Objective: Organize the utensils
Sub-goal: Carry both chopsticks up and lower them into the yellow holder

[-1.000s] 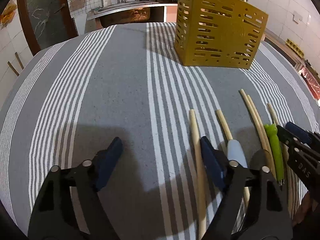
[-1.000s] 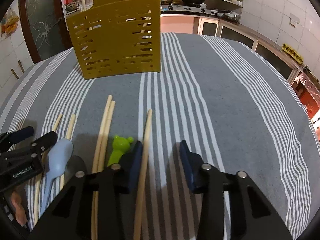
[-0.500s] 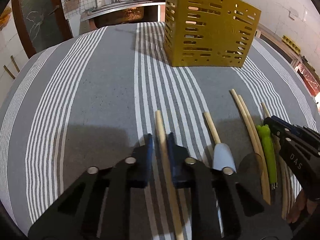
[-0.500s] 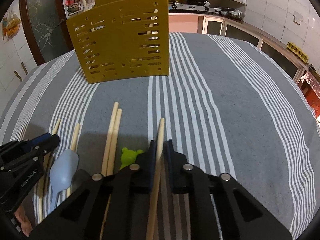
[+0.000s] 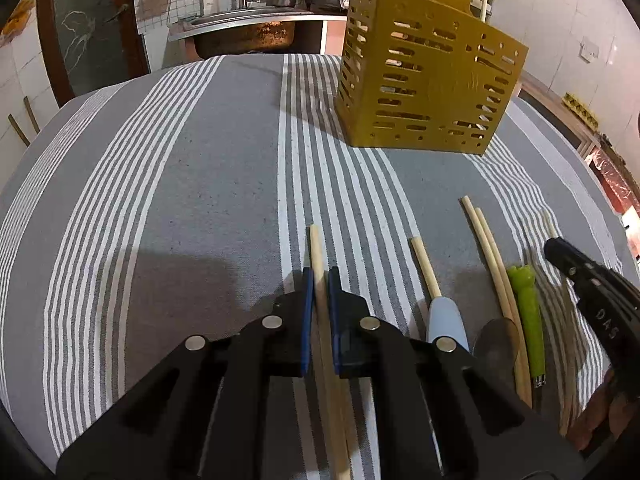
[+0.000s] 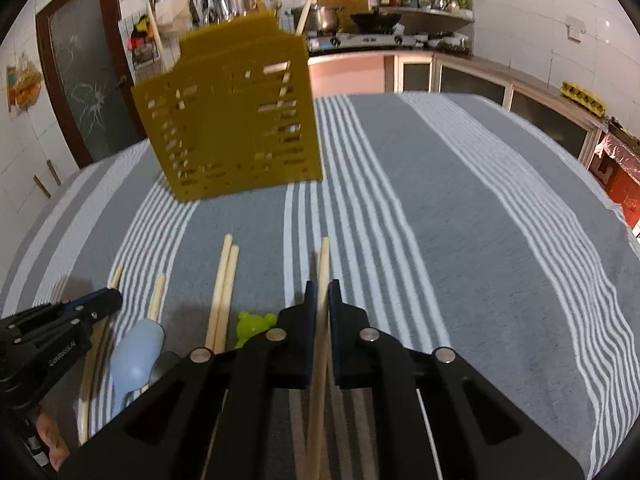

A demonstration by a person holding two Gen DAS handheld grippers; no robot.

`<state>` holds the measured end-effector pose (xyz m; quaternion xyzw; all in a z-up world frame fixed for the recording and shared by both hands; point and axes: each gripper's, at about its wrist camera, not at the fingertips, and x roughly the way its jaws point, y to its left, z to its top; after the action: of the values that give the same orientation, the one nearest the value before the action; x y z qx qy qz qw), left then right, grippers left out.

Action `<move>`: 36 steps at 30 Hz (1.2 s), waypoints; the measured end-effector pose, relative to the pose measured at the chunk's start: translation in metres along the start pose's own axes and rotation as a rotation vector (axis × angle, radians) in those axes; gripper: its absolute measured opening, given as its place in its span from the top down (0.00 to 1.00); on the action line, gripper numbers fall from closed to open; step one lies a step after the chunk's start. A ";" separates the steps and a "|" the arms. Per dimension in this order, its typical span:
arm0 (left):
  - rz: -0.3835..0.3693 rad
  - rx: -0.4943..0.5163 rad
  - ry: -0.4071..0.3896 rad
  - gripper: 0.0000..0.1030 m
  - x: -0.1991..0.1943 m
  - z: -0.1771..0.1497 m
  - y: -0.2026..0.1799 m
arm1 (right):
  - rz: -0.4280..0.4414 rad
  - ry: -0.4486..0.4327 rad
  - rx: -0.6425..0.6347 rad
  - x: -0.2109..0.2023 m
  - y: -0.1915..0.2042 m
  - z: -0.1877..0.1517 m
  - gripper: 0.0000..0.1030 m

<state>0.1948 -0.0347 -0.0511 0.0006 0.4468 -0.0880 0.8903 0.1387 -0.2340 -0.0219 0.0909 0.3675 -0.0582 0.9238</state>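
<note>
Claws each clamped a chopstick, ready for the holder
Your left claw (image 5: 319, 292) and right claw (image 6: 319, 304) pinched separate chopsticks (image 5: 316, 256) (image 6: 323, 264) low on the desk (image 5: 180, 200), because the yellow holder (image 5: 424, 92) stood beyond

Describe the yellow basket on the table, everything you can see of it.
The basket is a mustard-yellow box, plastic by its look, with walls pierced by rows of short slots. It stands upright on the striped cloth at the far side, apart from the utensils lying nearer. Pale sticks rise above its rim and show through the slots. Nothing grips it.
</note>
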 end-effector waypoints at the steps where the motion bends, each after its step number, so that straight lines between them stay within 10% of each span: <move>1: -0.001 -0.002 -0.010 0.94 -0.003 0.000 0.000 | 0.012 -0.019 0.013 -0.005 -0.003 0.001 0.94; 20: -0.059 -0.039 -0.444 0.96 -0.103 0.001 0.017 | 0.116 -0.382 0.020 -0.078 -0.014 0.009 0.94; 36: -0.071 -0.045 -0.510 0.96 -0.117 0.001 0.019 | 0.119 -0.484 -0.004 -0.104 -0.008 0.008 0.94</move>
<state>0.1302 0.0026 0.0407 -0.0571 0.2096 -0.1067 0.9703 0.0672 -0.2394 0.0547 0.0941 0.1294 -0.0229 0.9868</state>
